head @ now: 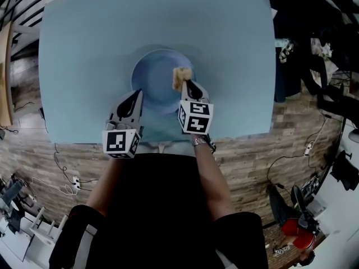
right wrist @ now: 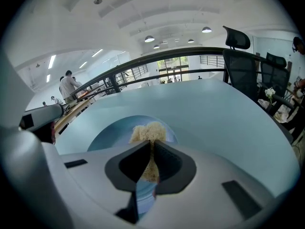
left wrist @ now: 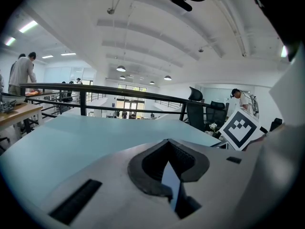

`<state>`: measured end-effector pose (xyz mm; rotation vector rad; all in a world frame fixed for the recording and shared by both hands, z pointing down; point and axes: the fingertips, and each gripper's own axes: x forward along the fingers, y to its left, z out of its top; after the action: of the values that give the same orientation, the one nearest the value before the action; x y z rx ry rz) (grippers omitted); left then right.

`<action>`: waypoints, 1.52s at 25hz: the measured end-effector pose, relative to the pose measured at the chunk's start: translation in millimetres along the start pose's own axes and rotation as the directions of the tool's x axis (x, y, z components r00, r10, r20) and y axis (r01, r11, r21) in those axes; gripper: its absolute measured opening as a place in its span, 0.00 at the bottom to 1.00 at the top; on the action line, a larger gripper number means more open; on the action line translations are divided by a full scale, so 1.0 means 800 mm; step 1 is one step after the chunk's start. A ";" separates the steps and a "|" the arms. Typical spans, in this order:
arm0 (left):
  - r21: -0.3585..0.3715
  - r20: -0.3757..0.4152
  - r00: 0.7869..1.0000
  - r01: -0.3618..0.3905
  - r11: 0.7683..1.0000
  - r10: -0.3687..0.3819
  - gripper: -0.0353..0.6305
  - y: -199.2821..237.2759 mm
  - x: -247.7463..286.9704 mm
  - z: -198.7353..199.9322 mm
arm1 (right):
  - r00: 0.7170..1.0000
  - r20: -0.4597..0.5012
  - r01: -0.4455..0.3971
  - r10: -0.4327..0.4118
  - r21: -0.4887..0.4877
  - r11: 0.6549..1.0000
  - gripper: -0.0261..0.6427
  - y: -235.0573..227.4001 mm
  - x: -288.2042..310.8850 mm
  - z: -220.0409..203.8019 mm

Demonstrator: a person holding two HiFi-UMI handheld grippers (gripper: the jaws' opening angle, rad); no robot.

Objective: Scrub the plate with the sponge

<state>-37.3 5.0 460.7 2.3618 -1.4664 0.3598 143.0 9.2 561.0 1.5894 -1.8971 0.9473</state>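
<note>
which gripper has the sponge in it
The right gripper: its jaws are shut on the tan sponge over the blue plate. The left gripper has jaws together with no sponge between them.

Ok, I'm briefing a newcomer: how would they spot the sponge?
On the pale blue table sits a round blue plate. Over its right side, the right claw pinches a ragged beige sponge, the only tan, soft-looking thing there.

One plate, one sponge, one tabletop, and two grippers: left gripper, right gripper.
There is a single round blue plate, a single tan sponge and a single pale blue tabletop. Two black office chairs show in the right gripper view.
</note>
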 end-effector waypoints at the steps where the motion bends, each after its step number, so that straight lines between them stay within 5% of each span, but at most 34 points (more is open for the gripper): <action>1: 0.001 0.000 1.000 -0.002 1.000 0.002 0.06 0.002 -0.003 -0.001 | 1.000 0.001 -0.008 0.008 0.000 1.000 0.08 0.006 0.000 -0.001; 21: -0.033 0.000 0.991 -0.131 0.991 0.131 0.06 0.075 -0.060 -0.013 | 0.971 -0.086 -0.228 0.221 -0.085 0.970 0.08 0.161 0.036 -0.030; 38: -0.059 -0.003 0.980 -0.200 0.978 0.200 0.06 0.091 -0.082 -0.021 | 0.955 -0.158 -0.272 0.249 -0.142 0.952 0.08 0.179 0.056 -0.050</action>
<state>-131.9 35.7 461.8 2.1756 -1.6979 0.3567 -8.9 23.2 591.8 1.1682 -2.0617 0.9545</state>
